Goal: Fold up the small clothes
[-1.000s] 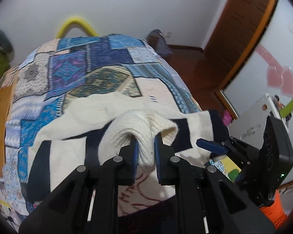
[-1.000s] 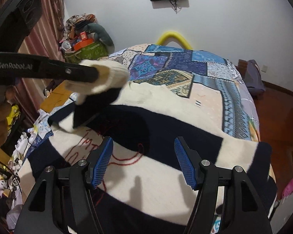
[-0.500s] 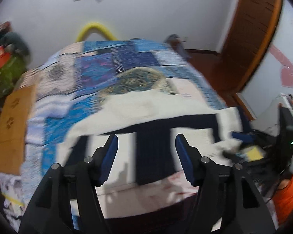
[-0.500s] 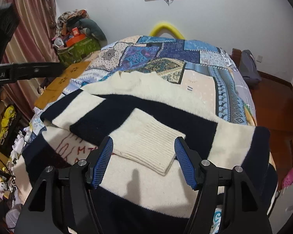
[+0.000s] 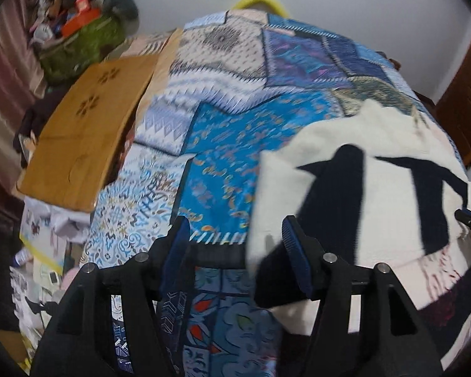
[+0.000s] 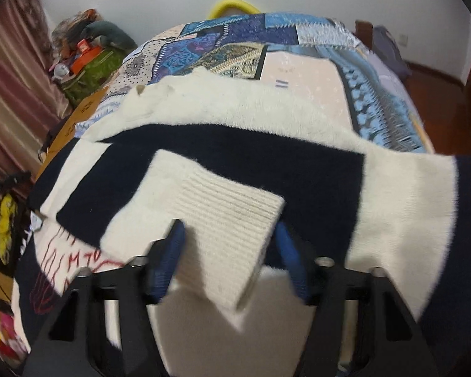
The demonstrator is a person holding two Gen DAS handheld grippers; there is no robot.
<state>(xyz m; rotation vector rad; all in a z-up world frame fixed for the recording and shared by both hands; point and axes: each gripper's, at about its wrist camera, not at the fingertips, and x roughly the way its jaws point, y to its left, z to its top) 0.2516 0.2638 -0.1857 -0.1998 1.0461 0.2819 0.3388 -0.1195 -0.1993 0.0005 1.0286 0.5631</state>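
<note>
A cream and navy striped sweater [image 6: 235,157] with red stitching lies spread on the patchwork quilt [image 6: 298,62]. One sleeve is folded across its body, with the ribbed cream cuff [image 6: 229,220] on top. My right gripper [image 6: 229,257] points down over that cuff. Its jaws are closing with the cuff flat between the blue pads, and the cloth is not pinched. In the left wrist view the sweater [image 5: 376,188] fills the right side. My left gripper [image 5: 235,251] stands open over its left edge, where a cream corner reaches in beside the right finger [image 5: 295,257].
A brown board [image 5: 84,144] lies at the quilt's [image 5: 235,125] left side, with a green bag [image 5: 78,40] piled with things behind it. Clutter covers the floor at lower left. A yellow hoop [image 6: 232,4] rises at the bed's far end. Wooden flooring shows on the right.
My left gripper let go of the cuff and swung left and down to the sweater's left edge. The sleeve now lies folded across the body. My right gripper sank around the cuff and its jaws narrowed.
</note>
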